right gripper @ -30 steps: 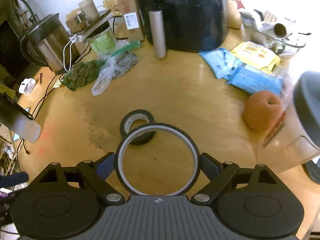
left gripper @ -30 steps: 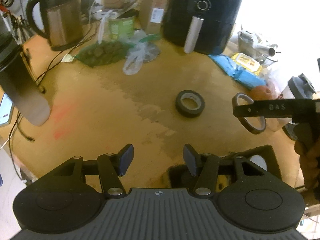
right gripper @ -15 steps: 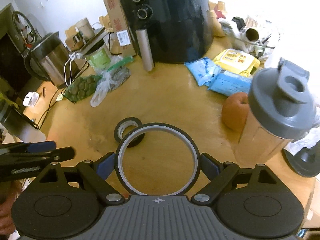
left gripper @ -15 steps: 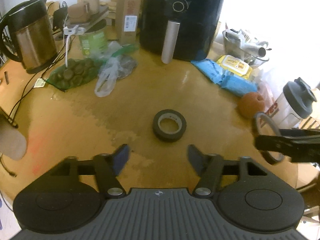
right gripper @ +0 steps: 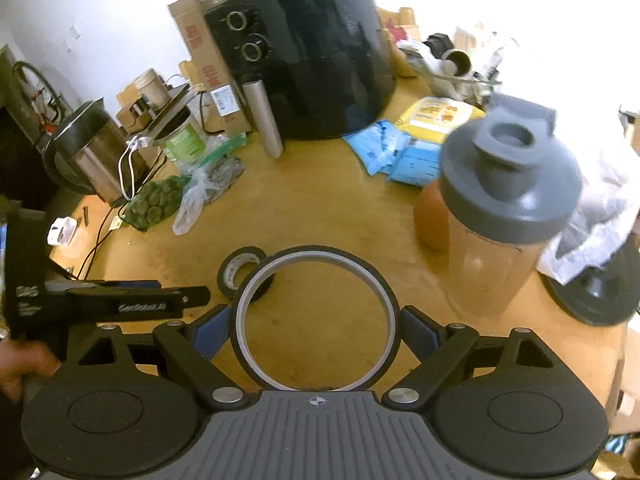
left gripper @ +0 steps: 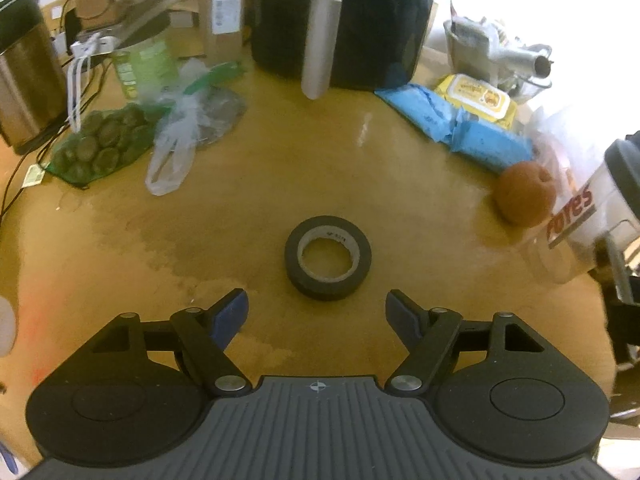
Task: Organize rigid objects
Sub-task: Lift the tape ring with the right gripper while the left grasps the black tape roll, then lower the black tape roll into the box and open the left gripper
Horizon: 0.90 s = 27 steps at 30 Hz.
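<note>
A black tape roll (left gripper: 328,258) lies flat on the wooden table (left gripper: 280,168), just ahead of my left gripper (left gripper: 316,312), which is open and empty with one finger on each side of it. The same roll shows in the right wrist view (right gripper: 240,270). My right gripper (right gripper: 316,326) is shut on a large thin black ring of tape (right gripper: 316,250), held above the table. The left gripper shows from the side in the right wrist view (right gripper: 120,300), low at the left.
A shaker bottle with a grey lid (right gripper: 504,208) stands close at the right beside an orange (left gripper: 524,194). A black air fryer (right gripper: 304,52), kettle (right gripper: 84,152), blue and yellow packets (left gripper: 460,120), plastic bags (left gripper: 188,128) and a net of green produce (left gripper: 96,144) line the back.
My left gripper has moved closer to the black tape roll and its fingers have spread wider. My right gripper has lifted and drawn back with the ring, nearer the shaker bottle.
</note>
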{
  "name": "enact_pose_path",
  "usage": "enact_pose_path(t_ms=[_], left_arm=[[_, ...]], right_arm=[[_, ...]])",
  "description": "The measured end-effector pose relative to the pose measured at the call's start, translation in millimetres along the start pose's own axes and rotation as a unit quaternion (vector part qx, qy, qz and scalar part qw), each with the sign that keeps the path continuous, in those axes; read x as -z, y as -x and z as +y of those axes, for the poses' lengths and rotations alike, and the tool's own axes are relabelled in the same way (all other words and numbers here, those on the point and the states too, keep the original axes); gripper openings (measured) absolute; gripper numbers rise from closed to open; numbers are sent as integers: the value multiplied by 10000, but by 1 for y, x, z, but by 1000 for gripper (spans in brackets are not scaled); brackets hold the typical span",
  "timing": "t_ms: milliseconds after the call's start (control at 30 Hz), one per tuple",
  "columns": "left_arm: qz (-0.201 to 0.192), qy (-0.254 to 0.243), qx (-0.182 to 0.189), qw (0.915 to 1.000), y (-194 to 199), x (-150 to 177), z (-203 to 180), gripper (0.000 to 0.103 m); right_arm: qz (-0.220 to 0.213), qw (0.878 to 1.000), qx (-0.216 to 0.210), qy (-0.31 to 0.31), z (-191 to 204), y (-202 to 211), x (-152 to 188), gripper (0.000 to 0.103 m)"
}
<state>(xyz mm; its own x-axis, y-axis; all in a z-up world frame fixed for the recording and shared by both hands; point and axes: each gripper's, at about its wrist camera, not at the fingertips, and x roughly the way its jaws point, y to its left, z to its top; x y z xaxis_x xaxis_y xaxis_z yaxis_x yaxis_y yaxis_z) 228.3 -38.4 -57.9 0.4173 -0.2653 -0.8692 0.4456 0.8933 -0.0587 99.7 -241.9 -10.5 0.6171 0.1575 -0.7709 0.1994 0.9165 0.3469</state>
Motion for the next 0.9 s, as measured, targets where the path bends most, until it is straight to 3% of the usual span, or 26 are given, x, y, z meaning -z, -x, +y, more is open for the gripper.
enact_pose_path(t_ms=[600, 900], left_arm=[[467, -284, -187, 9983, -79, -21, -16, 76], [372, -484, -224, 9979, -94, -22, -26, 73]], right_arm=[[9, 9984, 457, -325, -31, 29, 22, 91], [-13, 9974, 624, -354, -40, 42, 30, 91]])
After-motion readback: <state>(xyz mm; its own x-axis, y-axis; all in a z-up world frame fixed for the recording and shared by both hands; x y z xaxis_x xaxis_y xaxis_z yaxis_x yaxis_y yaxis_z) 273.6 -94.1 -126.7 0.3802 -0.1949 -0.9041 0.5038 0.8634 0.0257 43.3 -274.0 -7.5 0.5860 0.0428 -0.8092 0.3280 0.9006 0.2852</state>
